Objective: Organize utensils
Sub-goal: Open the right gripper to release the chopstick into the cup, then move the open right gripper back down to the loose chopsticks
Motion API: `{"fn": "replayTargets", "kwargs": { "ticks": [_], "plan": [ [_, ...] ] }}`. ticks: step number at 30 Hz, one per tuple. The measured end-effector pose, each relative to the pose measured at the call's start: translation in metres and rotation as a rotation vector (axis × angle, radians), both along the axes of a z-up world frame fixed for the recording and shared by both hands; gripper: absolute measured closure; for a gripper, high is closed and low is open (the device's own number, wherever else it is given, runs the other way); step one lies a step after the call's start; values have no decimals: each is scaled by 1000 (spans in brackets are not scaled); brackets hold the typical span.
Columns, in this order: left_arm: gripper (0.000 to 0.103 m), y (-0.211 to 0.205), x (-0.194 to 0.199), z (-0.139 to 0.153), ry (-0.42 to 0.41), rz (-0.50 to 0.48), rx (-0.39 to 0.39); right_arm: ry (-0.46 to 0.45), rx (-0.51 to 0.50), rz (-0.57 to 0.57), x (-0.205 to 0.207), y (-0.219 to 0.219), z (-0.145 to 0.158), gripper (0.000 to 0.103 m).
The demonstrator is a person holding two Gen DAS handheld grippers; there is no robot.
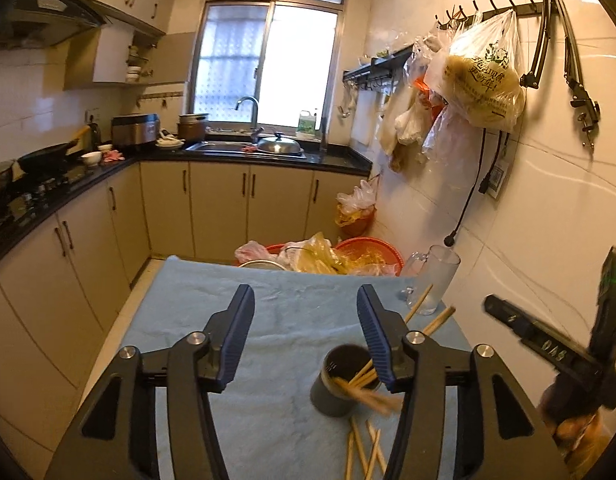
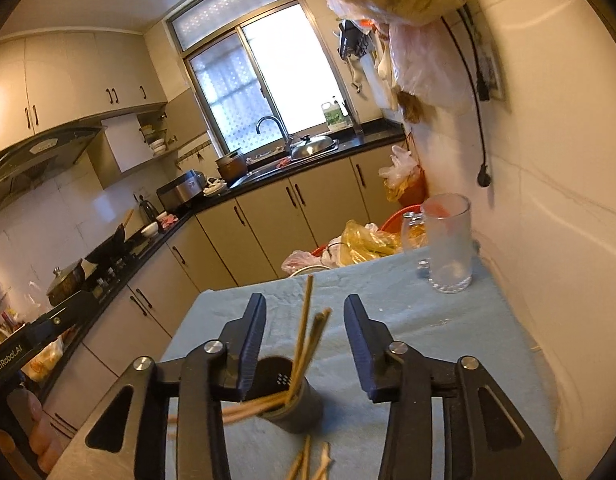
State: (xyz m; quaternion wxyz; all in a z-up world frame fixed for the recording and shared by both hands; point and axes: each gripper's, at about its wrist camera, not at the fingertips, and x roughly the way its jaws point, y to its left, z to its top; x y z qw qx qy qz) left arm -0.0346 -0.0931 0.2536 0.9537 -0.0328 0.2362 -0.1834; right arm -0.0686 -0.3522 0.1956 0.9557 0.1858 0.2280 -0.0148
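Blue cloth [image 1: 268, 320]: glass mug [image 2: 448, 240] beyond chopstick holder [image 2: 296, 404].

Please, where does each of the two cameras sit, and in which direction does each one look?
Left wrist: sits behind the open left gripper, looks slightly down along the light blue cloth-covered table towards the window; the right gripper and a hand show at right.
Right wrist: sits behind the open right gripper, tilted, facing the same way; the left gripper's body shows at left.
Shared: the dark grey cylindrical holder with wooden chopsticks, loose chopsticks, the clear glass mug.
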Motion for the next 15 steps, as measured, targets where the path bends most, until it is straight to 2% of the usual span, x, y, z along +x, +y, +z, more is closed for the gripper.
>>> {"fn": "replayTargets", "kwargs": {
  "ticks": [8,12,15],
  "plan": [
    [45,28,-44,-29,49,39,10,81,-103,7,-53,-3,-8,43],
    [45,38,-61,-52,108,55,14,144,-135,5,-75,-9,-24,42],
    [45,41,-74,-68,131,70,45,194,-156,11,-88,-11,-39,42]
  ]
}}
